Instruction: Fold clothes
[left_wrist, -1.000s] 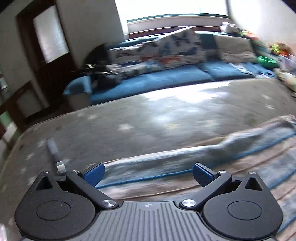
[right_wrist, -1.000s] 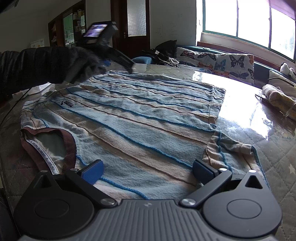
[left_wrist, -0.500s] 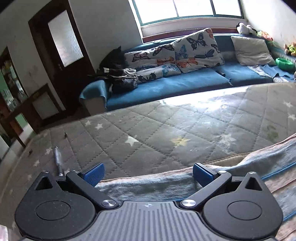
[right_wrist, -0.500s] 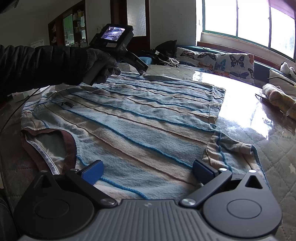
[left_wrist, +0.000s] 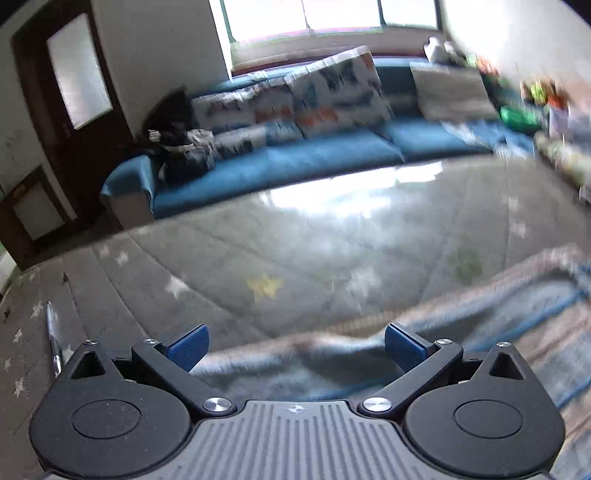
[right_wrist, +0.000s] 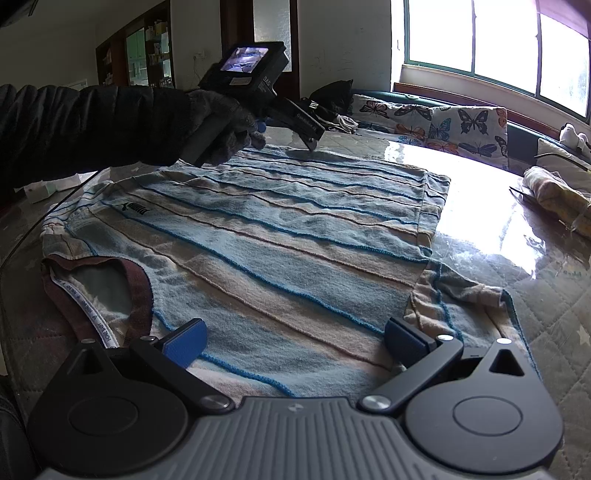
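Shirt (right_wrist: 280, 236) lies flat across the table (right_wrist: 517, 206), collar at the near left. The left gripper (left_wrist: 293, 343) has dipped back to the far edge, jaws wide and empty; the right gripper (right_wrist: 293, 343) hovers open over the near hem. Grasping likely comes next.

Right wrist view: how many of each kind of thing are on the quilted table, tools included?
Striped blue-and-beige knit shirt: 1
Rolled pale yellowish cloth bundle: 1
White paper slip at the far left edge: 1
Black two-finger tools, left tool and right tool: 2
Total: 5
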